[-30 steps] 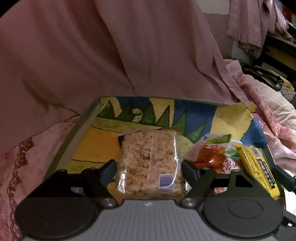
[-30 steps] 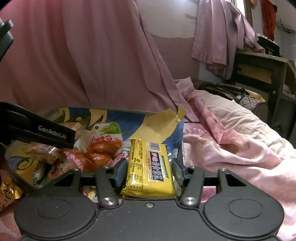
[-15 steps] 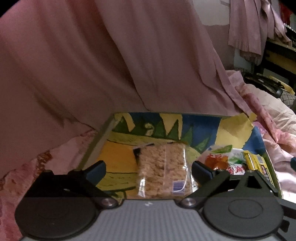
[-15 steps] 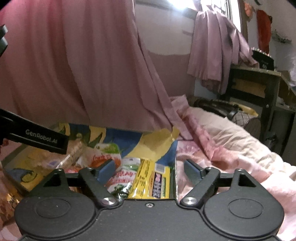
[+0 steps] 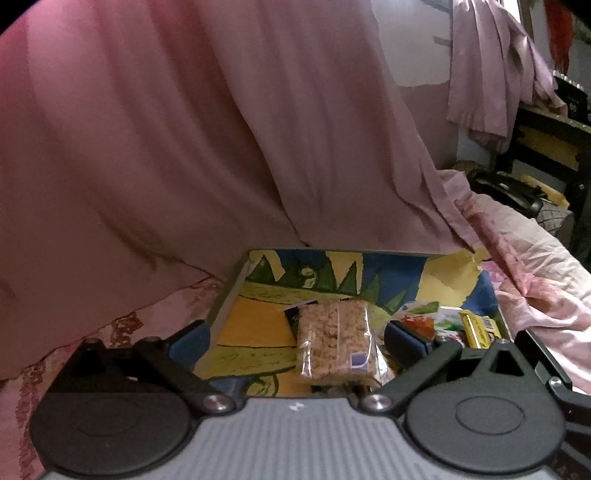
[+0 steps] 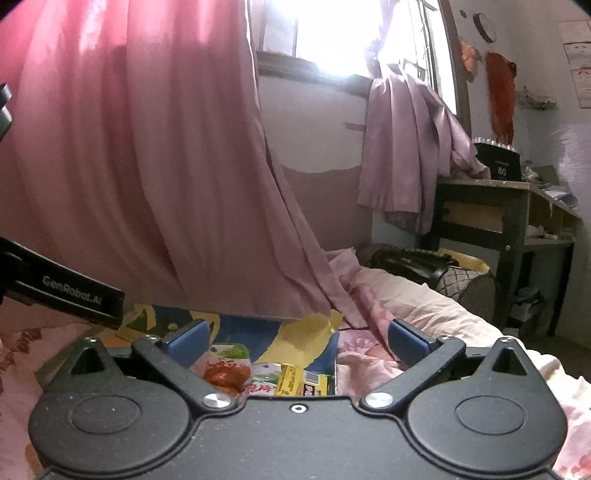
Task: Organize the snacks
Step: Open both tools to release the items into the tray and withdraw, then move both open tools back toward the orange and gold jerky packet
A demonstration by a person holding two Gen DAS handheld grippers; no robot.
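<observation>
Presently, the left gripper (image 5: 295,341) stands with its jaws spread fully wide and nothing clamped. A clear pack of puffed-rice cake (image 5: 334,341) lies flat in the tray (image 5: 384,266) below, in the gap between the two blue pads (image 5: 190,341), touching neither. The tray is shallow and bears a painted pattern of blue, yellow and green. It sits on the pink floral bedding (image 5: 546,295), its far edge against the hanging pink curtain (image 5: 184,129).

The right gripper (image 6: 295,343) has its jaws opening, nothing between them and no pad pressing on anything. Below it, at the right end of the tray (image 6: 306,328), lie a yellow snack bar (image 6: 301,380), a packet with orange-red contents (image 6: 225,373) to its left, and a white-and-green packet (image 6: 267,371) between the two. All three rest loose in the tray, packed close together; whether they overlap cannot be settled. From the left wrist view the same yellow bar (image 5: 478,328) lies at the tray's right side, well apart from the rice cake.

A black arm of the left gripper, marked with lettering (image 6: 70,291), crosses the left of the right wrist view. Beyond the bed stand a wooden desk (image 6: 491,206), a lilac cloth (image 6: 410,155) hung by the bright window (image 6: 332,33), and a dark bag (image 6: 413,262) on the bed.
</observation>
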